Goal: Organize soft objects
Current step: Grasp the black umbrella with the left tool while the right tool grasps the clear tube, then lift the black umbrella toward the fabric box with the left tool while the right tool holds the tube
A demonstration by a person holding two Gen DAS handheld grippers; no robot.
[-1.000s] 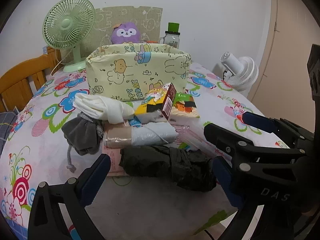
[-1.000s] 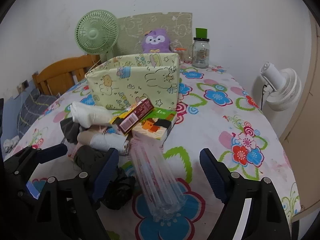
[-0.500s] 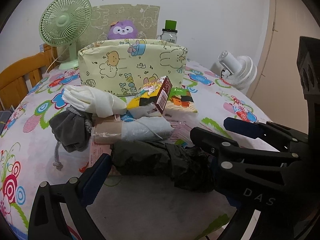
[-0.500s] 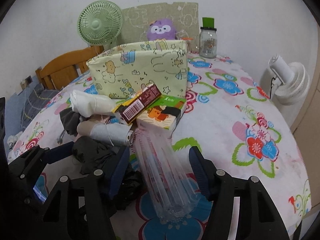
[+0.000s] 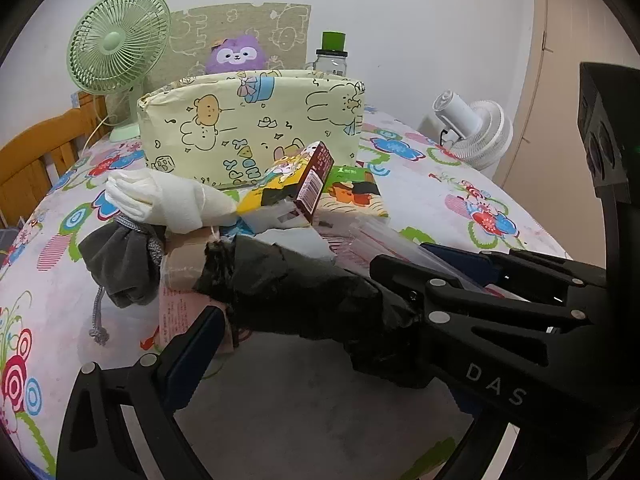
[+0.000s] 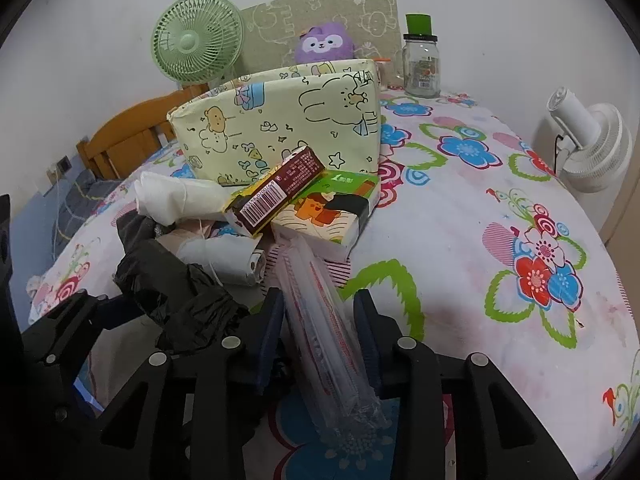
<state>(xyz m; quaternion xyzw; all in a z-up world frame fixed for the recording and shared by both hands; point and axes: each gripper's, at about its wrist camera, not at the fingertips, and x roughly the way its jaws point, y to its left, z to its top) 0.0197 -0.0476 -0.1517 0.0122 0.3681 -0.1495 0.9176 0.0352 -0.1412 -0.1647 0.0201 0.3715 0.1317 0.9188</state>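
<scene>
A clear plastic pack [image 6: 320, 300] lies lengthwise between the fingers of my right gripper [image 6: 320, 314]. Its jaws are closing and both blue pads touch the pack's sides. In the left wrist view the right gripper [image 5: 412, 258] reaches in from the right over a black plastic bag roll [image 5: 296, 292]. My left gripper [image 5: 320, 344] stands open around that roll without pressing it. Its right finger is mostly hidden behind the right gripper. A white cloth roll [image 5: 160, 200] and a grey drawstring pouch [image 5: 120, 264] lie to the left. The yellow cartoon fabric bin [image 5: 248, 132] stands behind the pile.
A brown carton [image 6: 276, 196] leans on a green tissue pack [image 6: 332, 208]. A purple plush [image 6: 324, 44], green fan [image 6: 196, 40] and glass jar [image 6: 420, 64] stand behind the bin. A white fan [image 6: 588, 136] sits off the table's right edge, a wooden chair [image 5: 32, 156] at left.
My right gripper's fingers have drawn in from wide apart to the sides of the clear pack while sinking slightly. The black bag roll's left end has tipped upward. The left gripper has stayed in place.
</scene>
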